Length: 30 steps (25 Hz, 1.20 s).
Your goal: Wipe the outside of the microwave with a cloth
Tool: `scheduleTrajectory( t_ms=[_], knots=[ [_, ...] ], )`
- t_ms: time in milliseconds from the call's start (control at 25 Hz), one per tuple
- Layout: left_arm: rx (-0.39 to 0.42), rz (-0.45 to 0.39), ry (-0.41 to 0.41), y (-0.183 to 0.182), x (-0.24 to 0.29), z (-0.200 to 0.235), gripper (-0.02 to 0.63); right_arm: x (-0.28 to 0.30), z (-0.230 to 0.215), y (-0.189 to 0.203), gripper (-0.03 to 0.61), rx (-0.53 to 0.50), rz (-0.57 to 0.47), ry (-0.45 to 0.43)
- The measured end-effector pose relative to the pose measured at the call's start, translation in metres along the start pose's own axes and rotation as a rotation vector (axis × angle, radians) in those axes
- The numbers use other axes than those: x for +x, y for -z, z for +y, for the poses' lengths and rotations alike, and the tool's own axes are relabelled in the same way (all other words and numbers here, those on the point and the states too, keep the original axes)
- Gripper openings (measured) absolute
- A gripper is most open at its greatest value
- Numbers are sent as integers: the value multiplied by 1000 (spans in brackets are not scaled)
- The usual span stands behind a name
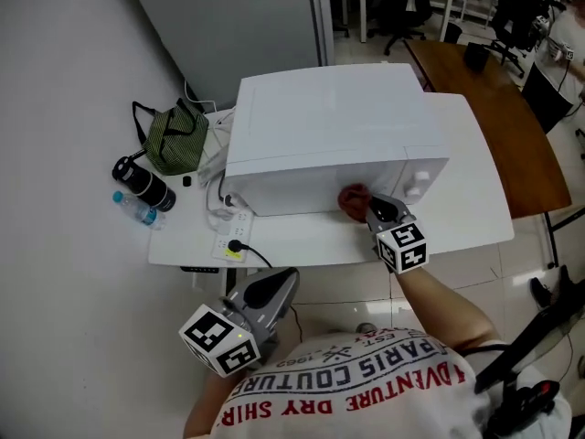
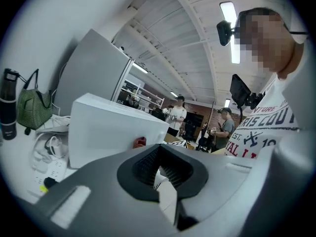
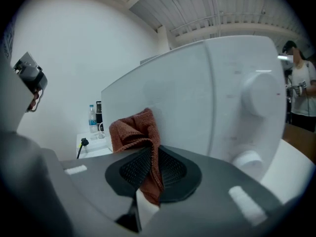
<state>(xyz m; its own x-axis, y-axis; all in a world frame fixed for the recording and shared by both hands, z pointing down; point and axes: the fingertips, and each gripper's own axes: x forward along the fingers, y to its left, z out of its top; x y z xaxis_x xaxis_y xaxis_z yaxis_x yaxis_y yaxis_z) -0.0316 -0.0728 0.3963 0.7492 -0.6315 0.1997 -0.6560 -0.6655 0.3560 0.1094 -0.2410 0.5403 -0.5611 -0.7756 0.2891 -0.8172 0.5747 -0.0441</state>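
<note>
A white table (image 1: 475, 199) bears the microwave (image 1: 329, 135), power strip (image 1: 228, 236), bag (image 1: 175, 140), flask (image 1: 143, 183), bottle (image 1: 137, 209).

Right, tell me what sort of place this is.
Probably an open-plan office or lab: black office chairs and a long wooden table at the back, a microwave on a white table, and a bare ribbed ceiling with strip lights.

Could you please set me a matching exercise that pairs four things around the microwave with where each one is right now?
Things:
1. red-brown cloth
2. green bag
3. power strip
4. left gripper

Places:
A. low, off the table, holding nothing
B. beside the black flask
C. clamped in the right gripper, at the microwave front
D. near the table's front edge, with a black plug in it

Pairs: 1-C, 2-B, 3-D, 4-A
</note>
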Motion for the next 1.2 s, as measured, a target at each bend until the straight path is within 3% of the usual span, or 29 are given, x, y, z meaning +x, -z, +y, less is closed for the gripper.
scheduleTrajectory(
  t_ms=[280, 680, 800, 920, 1080, 1200],
  knots=[
    [25, 30, 100, -2, 53, -33, 2, -47, -60, 3, 35, 27, -14, 86],
    [30, 36, 95, -4, 78, -58, 2, -67, -59, -10, 36, 70, -23, 5],
    [30, 31, 76, -3, 80, -61, 2, -74, -37, -24, 35, 50, -49, -78],
    [25, 21, 51, -1, 77, -65, 2, -79, -1, -45, 35, 40, -65, -224],
    [11, -2, 24, -1, 64, -59, 2, -80, 48, -82, 37, -10, 0, -431],
    [-1, -11, 7, -2, 48, -46, 2, -74, 76, -120, 37, -18, 24, -537]
  ],
)
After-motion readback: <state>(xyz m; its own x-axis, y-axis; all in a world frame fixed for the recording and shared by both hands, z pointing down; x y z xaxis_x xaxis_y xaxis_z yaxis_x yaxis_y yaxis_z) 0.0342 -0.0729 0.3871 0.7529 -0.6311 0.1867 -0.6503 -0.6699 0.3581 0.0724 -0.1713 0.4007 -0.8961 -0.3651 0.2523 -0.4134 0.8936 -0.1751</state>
